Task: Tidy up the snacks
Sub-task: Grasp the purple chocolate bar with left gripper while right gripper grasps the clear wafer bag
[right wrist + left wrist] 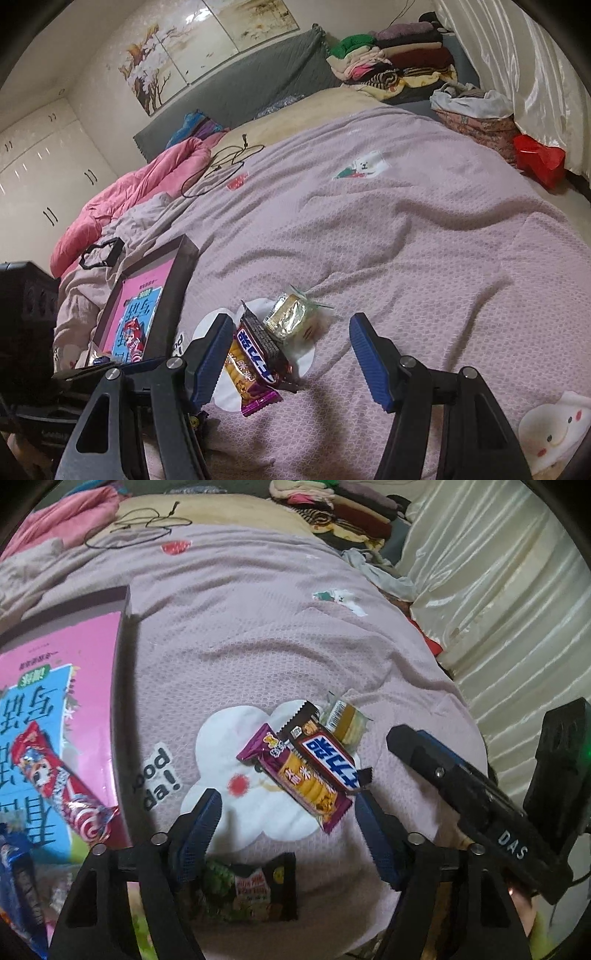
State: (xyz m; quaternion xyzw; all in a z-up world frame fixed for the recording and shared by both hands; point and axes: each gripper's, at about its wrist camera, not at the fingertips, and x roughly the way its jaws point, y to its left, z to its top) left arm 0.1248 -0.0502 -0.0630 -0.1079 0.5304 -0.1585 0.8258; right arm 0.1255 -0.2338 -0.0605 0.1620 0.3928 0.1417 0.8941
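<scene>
Three snacks lie piled on the pink bedspread: a purple wafer bar (295,775) (247,380), a brown chocolate bar (325,753) (262,350) across it, and a clear-wrapped cake (345,722) (291,321) behind. A dark noodle packet (247,890) lies under my left gripper. My left gripper (286,823) is open, just short of the pile. My right gripper (290,354) is open, hovering over the pile; it also shows at the right of the left wrist view (461,786). A dark box (123,701) (177,280) at the left holds a red lollipop-print packet (59,782) (133,336).
A blue packet (18,886) sits at the box's near corner. A black cord (221,166), pink quilt (129,199) and stacked clothes (399,59) lie farther up the bed. A cream curtain (498,590) hangs along the right side.
</scene>
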